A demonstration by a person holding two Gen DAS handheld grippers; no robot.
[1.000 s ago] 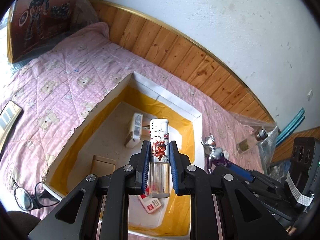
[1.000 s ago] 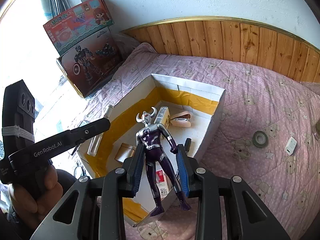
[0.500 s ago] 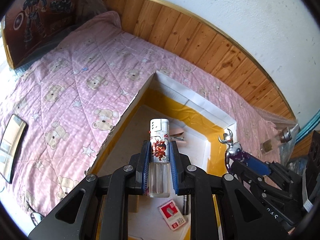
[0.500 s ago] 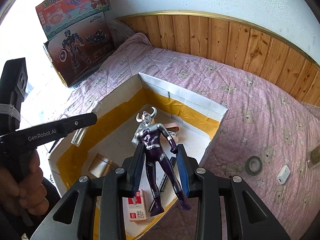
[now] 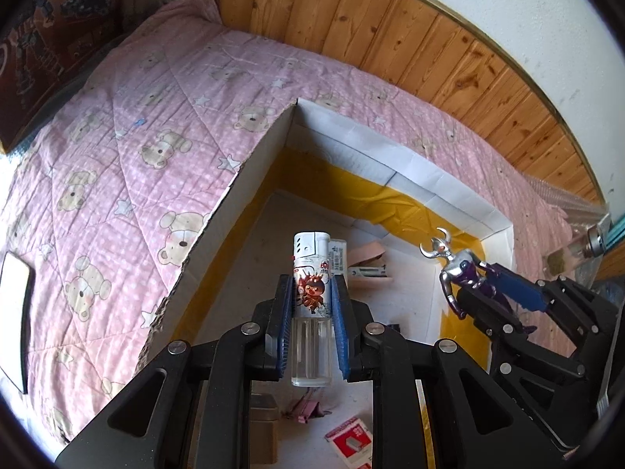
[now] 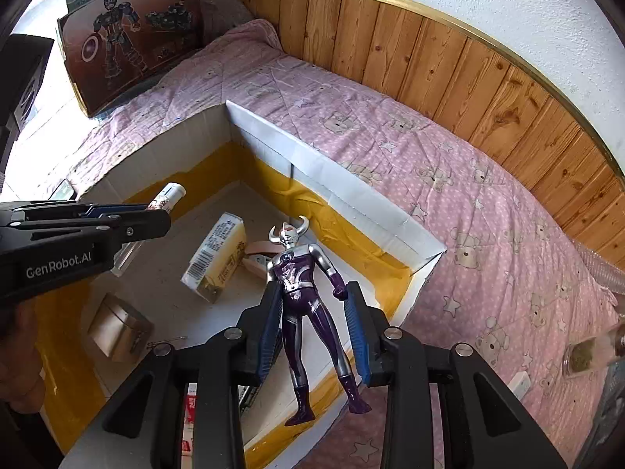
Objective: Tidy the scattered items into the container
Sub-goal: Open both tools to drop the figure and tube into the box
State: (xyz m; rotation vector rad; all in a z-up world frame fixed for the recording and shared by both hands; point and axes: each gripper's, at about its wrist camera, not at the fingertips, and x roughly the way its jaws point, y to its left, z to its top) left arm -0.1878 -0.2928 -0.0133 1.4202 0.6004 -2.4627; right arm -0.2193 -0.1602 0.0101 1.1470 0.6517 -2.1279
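Jaws of the left gripper (image 5: 311, 328) had just been easing apart around the lighter (image 5: 312, 305) above the cardboard box (image 5: 410, 168), while the right gripper (image 6: 314, 332) clasped the toy figure (image 6: 304, 293) over it.

My two wrist cameras both look steeply down from close above, sharing the open box (image 5: 406, 174) (image 6: 332, 179) on the bed (image 5: 117, 164) (image 6: 488, 234).

Your box (image 6: 351, 179) sits on the bed (image 6: 468, 164); inside lie a carton (image 6: 218, 258) and a stapler (image 6: 258, 258) behind it, a tin (image 6: 117, 328) nearer left.
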